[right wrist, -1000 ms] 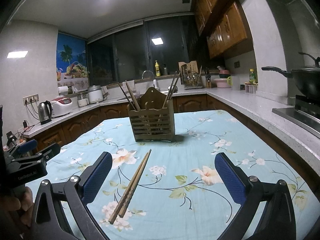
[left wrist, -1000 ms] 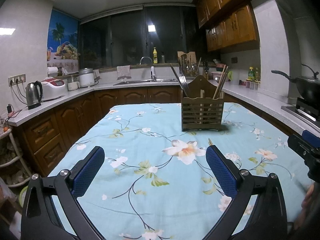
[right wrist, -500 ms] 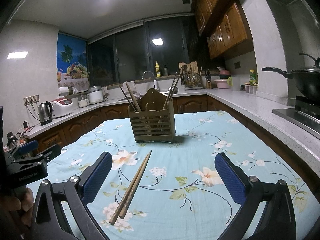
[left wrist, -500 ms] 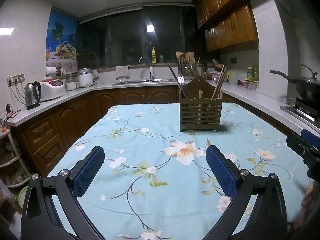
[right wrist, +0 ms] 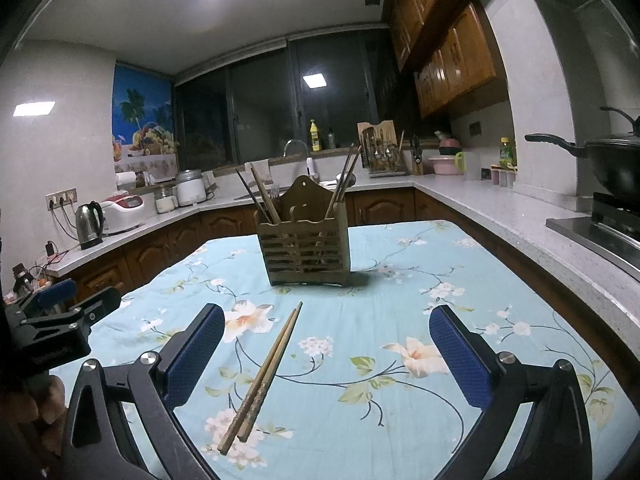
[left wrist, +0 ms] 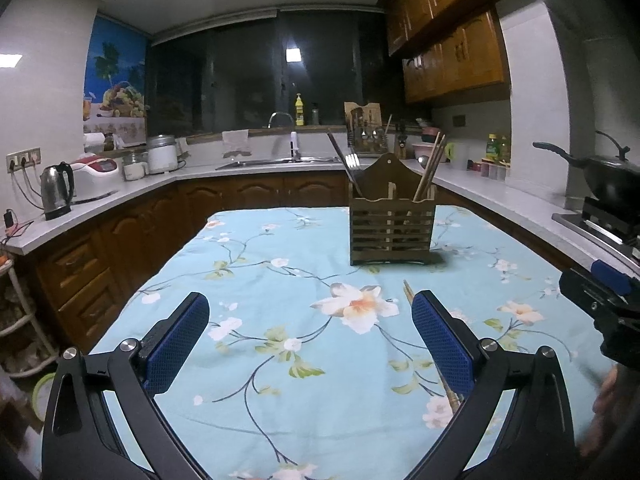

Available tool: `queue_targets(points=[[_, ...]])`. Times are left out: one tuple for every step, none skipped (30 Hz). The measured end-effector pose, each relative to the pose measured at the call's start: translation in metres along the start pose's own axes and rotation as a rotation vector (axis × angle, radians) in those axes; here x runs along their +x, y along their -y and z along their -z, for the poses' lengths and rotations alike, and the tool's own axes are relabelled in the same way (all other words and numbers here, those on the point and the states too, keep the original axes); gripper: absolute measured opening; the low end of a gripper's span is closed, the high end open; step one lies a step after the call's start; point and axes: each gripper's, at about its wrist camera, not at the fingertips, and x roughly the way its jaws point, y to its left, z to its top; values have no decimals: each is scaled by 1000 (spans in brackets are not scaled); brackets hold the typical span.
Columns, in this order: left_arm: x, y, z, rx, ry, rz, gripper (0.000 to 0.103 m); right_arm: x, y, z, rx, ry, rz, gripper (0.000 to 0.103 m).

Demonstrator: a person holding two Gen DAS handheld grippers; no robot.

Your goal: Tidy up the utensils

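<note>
A wooden slatted utensil holder point(right wrist: 305, 249) stands on the flowered tablecloth, with chopsticks and a fork upright in it; it also shows in the left wrist view point(left wrist: 392, 227). A pair of wooden chopsticks point(right wrist: 264, 376) lies on the cloth between my right gripper's fingers, nearer the left one. My right gripper point(right wrist: 326, 354) is open and empty above the cloth. My left gripper point(left wrist: 310, 340) is open and empty; the chopsticks' tips point(left wrist: 408, 291) show just beyond its right finger.
The table point(left wrist: 260, 264) is covered by a light blue flowered cloth. Kitchen counters run around it, with a kettle point(left wrist: 58, 190), a rice cooker point(left wrist: 96, 178), a sink point(left wrist: 280, 160) and a wok on a stove point(left wrist: 608, 176).
The left wrist view has shifted slightly, so the holder sits a little lower and more to the left. The right gripper and the chopsticks have not visibly moved.
</note>
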Motion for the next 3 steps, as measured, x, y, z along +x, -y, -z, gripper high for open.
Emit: queue_targets(points=[[1, 1, 0, 0, -4, 2, 103, 0, 0, -1, 2, -3, 0, 103], [2, 2, 0, 0, -9, 4, 103, 0, 0, -2, 7, -5, 1, 103], [2, 2, 1, 1, -13, 8, 103, 1, 0, -4, 9, -7, -2, 103]])
